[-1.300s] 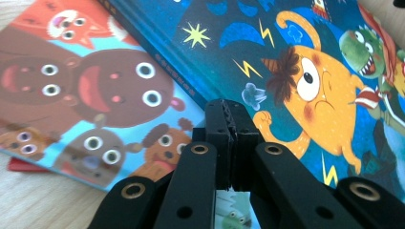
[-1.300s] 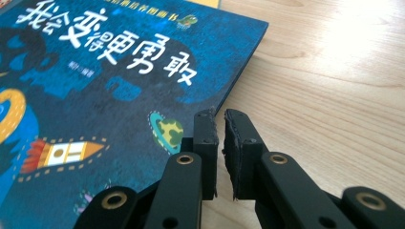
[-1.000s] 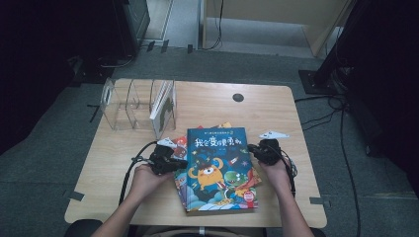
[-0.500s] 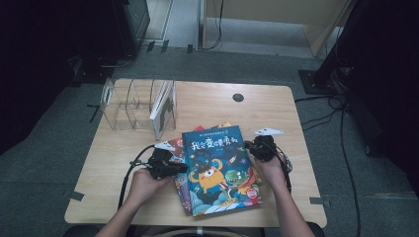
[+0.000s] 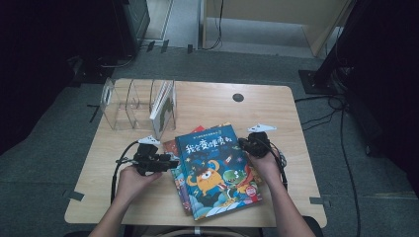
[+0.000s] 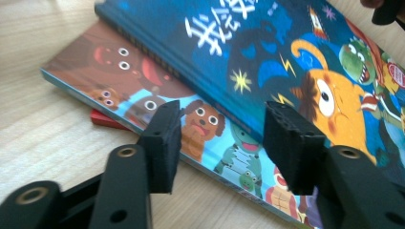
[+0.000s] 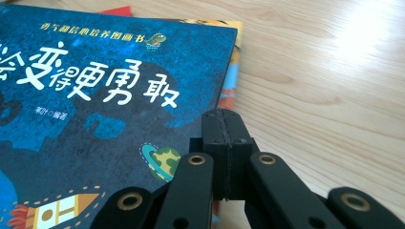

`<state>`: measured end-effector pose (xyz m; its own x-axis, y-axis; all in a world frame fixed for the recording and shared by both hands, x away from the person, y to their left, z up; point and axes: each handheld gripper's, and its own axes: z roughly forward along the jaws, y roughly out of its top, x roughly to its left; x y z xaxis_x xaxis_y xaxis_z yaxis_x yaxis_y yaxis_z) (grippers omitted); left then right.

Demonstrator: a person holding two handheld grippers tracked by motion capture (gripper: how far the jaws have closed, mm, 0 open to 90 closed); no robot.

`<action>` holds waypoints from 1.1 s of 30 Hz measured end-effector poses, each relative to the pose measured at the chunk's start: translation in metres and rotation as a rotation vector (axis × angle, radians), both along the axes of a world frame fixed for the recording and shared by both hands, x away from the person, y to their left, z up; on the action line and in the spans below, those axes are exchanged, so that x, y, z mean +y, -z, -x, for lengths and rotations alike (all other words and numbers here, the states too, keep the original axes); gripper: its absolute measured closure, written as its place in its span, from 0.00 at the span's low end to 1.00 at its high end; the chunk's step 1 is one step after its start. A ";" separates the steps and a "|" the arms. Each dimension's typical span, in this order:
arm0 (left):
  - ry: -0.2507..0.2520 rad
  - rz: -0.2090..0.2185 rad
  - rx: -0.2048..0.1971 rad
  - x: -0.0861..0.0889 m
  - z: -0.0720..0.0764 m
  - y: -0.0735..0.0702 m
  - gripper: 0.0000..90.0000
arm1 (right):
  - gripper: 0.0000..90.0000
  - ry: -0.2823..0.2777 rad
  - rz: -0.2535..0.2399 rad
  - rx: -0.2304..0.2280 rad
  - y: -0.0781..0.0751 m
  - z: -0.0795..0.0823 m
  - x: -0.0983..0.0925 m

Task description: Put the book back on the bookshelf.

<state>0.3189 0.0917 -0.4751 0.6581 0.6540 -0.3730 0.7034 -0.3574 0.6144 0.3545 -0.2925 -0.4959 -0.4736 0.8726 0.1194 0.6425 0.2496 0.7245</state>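
Wooden table (image 5: 207, 106) | grey carpet floor (image 5: 44, 168) | dark room | books stacked (image 5: 217, 170)

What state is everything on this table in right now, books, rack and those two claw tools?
Blue book: closed, flat on top of the stack.
Brown book: closed, beneath it.
Clear rack: upright, one book standing inside.
Left gripper: open, jaws just widened, gripping nothing.
Right gripper: shut, empty.
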 end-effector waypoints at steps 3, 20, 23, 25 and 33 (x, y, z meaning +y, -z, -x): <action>-0.008 0.000 -0.015 0.004 0.000 0.000 0.48 | 1.00 -0.023 0.001 -0.004 0.000 -0.001 0.006; -0.054 -0.025 -0.023 0.022 -0.008 0.004 0.42 | 0.97 -0.095 -0.011 -0.027 0.002 -0.004 0.032; -0.050 -0.026 -0.027 0.023 -0.010 0.003 0.42 | 0.97 -0.103 -0.013 -0.025 0.002 -0.004 0.037; -0.052 -0.025 -0.029 0.023 -0.011 0.003 0.42 | 0.97 -0.112 -0.013 -0.031 0.003 -0.004 0.040; -0.064 -0.022 -0.036 0.030 -0.014 0.003 0.42 | 0.97 -0.128 -0.002 -0.030 0.002 -0.003 0.047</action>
<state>0.3330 0.1218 -0.4780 0.6276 0.7031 -0.3344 0.7026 -0.3265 0.6322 0.3577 -0.2453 -0.4979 -0.5847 0.8044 0.1053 0.5835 0.3267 0.7435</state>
